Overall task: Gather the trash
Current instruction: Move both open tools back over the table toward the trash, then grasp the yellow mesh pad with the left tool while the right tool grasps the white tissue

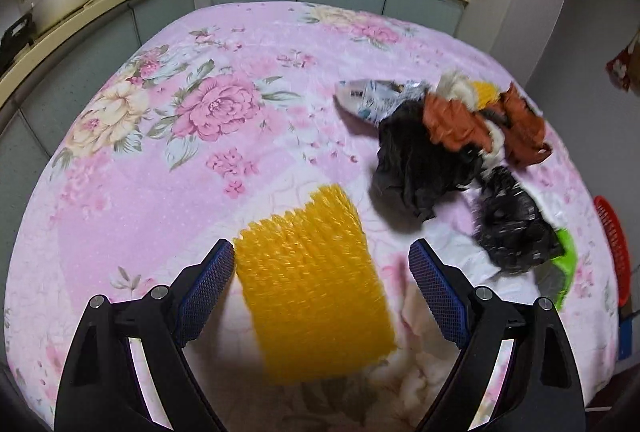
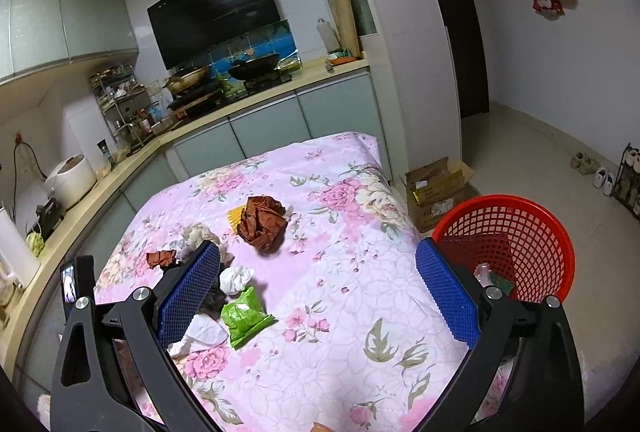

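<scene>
A yellow foam net (image 1: 312, 284) lies on the pink flowered table cover (image 1: 180, 172), between the wide jaws of my left gripper (image 1: 322, 246). Its pads are not pressing on the net. To the right is a trash pile: a black bag (image 1: 416, 156), crumpled brown paper (image 1: 456, 124), a silver-blue wrapper (image 1: 372, 98) and a green wrapper (image 1: 566, 260). My right gripper (image 2: 318, 248) hangs open and empty over the cover. Ahead of it are brown paper (image 2: 264, 224), a white tissue (image 2: 238, 278) and the green wrapper (image 2: 244, 316). A red mesh basket (image 2: 520, 232) stands to its right.
The red basket (image 1: 612, 244) stands off the table's right edge and holds a few small pieces. A cardboard box (image 2: 436, 188) sits on the floor beyond it. The kitchen counter (image 2: 200, 128) runs along the table's far and left sides, with a rice cooker (image 2: 72, 176).
</scene>
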{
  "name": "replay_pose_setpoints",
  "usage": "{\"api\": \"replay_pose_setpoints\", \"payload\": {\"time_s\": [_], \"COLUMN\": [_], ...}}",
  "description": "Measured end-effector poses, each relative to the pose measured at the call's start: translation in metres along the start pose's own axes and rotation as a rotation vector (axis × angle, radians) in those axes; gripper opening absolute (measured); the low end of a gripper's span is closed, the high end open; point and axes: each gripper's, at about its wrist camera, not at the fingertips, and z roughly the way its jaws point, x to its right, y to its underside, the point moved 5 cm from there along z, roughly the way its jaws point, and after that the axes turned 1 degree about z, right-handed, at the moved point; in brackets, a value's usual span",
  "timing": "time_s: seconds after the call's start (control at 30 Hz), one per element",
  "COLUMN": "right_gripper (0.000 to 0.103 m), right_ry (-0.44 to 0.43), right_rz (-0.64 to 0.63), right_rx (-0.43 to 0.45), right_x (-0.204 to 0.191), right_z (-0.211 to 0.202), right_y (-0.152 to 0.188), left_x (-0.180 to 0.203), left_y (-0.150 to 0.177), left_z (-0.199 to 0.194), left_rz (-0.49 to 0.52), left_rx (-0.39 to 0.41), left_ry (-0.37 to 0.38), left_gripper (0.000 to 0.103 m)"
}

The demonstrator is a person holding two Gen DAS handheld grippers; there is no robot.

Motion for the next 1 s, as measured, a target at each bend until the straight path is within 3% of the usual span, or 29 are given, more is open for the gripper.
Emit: {"api": "replay_pose_setpoints", "payload": {"time_s": [0.1, 0.2, 0.27, 0.37, 0.53, 0.8, 1.0], "right_gripper": [0.095, 0.095, 0.095, 0.095, 0.095, 0.095, 0.095], "right_ry": [0.002, -0.001, -0.006, -0.019, -0.082, -0.254, -0.288], "right_rz": [0.000, -0.012, -0.023, -0.038, -0.103, -0.257, -0.401], "right_rx": [-0.020, -0.043, -0.064, -0.093, -0.133, -0.222, -0.289], "right_x": [0.000, -0.003, -0.007, -0.015, -0.043, -0.116, -0.166], "right_z": [0.006, 0.013, 0.019, 0.026, 0.035, 0.058, 0.088], "right_y": [0.004, 0.011, 0.016, 0.025, 0.044, 0.082, 0.117], "left_x": [-0.001, -0.002, -0.005, -0.010, -0.016, -0.029, -0.040], "left_y": [0.003, 0.003, 0.002, -0.001, -0.008, -0.024, -0.032], "left_z": [0.005, 0.004, 0.002, 0.000, -0.008, -0.040, -0.055], "left_rz": [0.013, 0.032, 0.027, 0.009, -0.010, -0.039, -0.070], "left_rx": [0.000, 0.015, 0.021, 0.021, 0.037, 0.124, 0.157], "left_ry": [-0.022, -0.044, -0.041, -0.030, -0.010, -0.025, -0.019], "left_gripper": [0.078, 0.059, 0.041, 0.024, 0.018, 0.017, 0.017]}}
